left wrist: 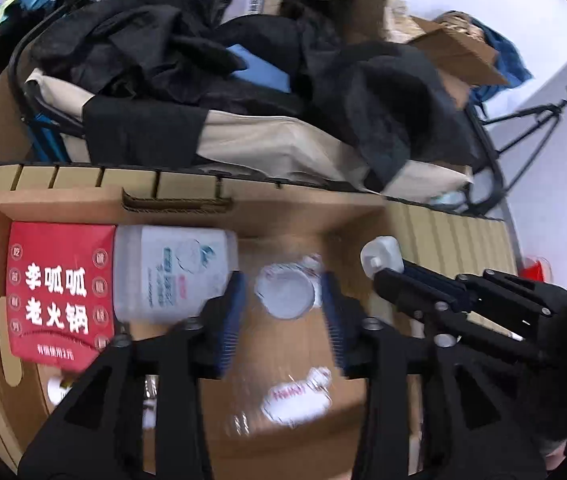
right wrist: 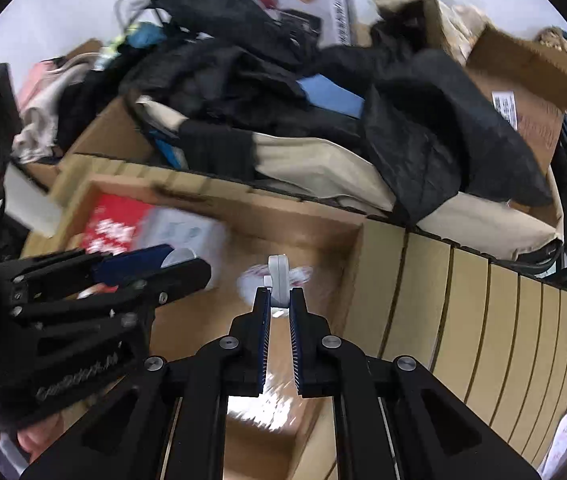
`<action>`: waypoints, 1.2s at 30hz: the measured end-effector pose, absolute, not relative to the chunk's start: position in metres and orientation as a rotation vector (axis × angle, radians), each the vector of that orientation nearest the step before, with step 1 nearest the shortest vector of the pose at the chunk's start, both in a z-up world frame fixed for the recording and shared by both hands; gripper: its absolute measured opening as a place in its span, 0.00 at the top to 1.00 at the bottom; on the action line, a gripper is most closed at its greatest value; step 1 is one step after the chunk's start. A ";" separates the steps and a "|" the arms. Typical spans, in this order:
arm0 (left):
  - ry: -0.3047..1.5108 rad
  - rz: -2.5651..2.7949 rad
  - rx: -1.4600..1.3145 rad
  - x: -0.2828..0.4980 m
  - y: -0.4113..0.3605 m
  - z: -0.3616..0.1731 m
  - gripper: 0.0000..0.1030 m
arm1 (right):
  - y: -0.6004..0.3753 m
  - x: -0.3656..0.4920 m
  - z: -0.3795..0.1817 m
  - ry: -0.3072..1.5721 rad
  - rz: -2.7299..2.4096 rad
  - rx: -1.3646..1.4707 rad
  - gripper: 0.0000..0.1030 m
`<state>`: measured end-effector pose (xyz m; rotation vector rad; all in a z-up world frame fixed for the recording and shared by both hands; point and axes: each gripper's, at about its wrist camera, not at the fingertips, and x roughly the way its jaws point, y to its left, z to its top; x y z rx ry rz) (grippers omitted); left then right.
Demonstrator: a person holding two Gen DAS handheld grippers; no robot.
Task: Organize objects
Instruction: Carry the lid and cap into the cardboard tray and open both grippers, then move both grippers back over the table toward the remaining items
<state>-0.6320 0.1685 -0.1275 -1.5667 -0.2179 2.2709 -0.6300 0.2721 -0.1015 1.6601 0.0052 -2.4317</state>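
The cardboard box (left wrist: pixel 291 216) is the landmark, and both grippers hang over its open top. The left gripper (left wrist: pixel 283 300) stands apart with nothing pressed between its pads; a small white-lidded jar (left wrist: pixel 285 294) sits in the gap, over the box floor, blurred. The right gripper (right wrist: pixel 279 300) is clamped on a small white bottle (right wrist: pixel 278 276) near the box's right wall. Against the box's left wall lie a red packet (left wrist: pixel 59 296) and a white jug (left wrist: pixel 171 272). Best to lower the bottle into the bare floor beside the jug before letting go, keeping it upright.
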 end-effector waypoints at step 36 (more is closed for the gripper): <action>0.043 2.613 -0.857 -0.223 0.045 0.118 0.00 | 0.284 -0.235 0.102 0.240 -2.663 1.087 0.21</action>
